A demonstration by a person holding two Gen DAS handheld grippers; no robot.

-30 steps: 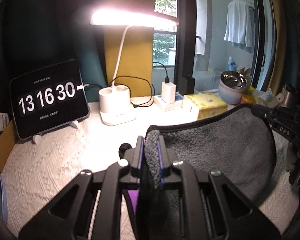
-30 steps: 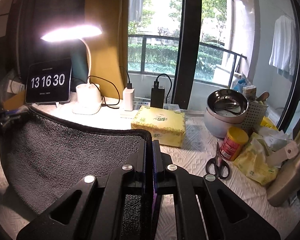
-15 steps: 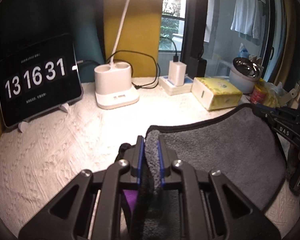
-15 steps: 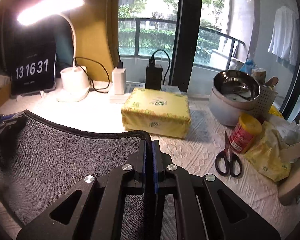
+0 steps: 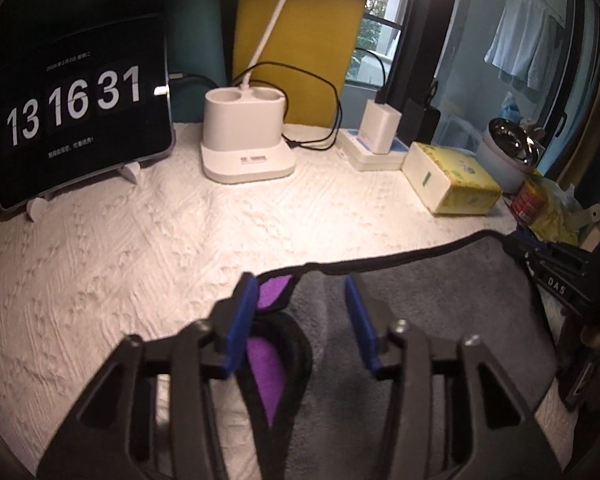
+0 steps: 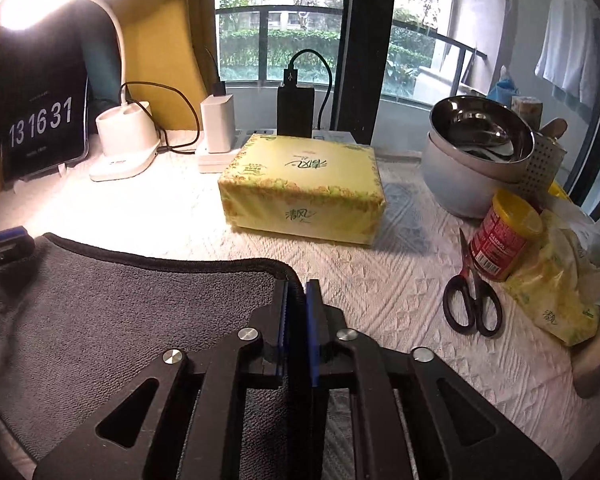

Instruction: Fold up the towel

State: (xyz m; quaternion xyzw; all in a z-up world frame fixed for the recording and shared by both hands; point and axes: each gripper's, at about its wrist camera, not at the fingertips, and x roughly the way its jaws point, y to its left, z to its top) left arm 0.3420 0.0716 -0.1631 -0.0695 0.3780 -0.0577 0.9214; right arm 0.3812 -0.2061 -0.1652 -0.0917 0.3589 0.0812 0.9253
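At nine o'clock on the white textured cloth (image 5: 112, 248), well apart from my work, stands the clock tablet (image 5: 80, 112); the lamp base (image 5: 246, 136) sits at about eleven. Lower, at six o'clock in my left view, my left tongs (image 5: 300, 316) stand wide apart with nothing between the blue pads (image 5: 242, 320). The grey towel (image 5: 432, 312) lies flat under them, its black-bound edge running toward two o'clock. A purple label (image 5: 266, 376) shows at the corner; I think that corner is curled over, though the blur leaves me unsure.

Across the towel, my right tongs (image 6: 296, 312) are pinched together on its other corner (image 6: 288, 276), at six o'clock in that view. The tissue box (image 6: 304, 188) sits at twelve, the scissors (image 6: 472, 300) at three, both clear of the towel (image 6: 112, 320).

This looks to me like laying the folded edge down. To do it well, I would lower the right corner until the bound edges line up, open only once the cloth rests flat, and draw both tongs straight back without dragging the pile. The curled left corner may want smoothing.
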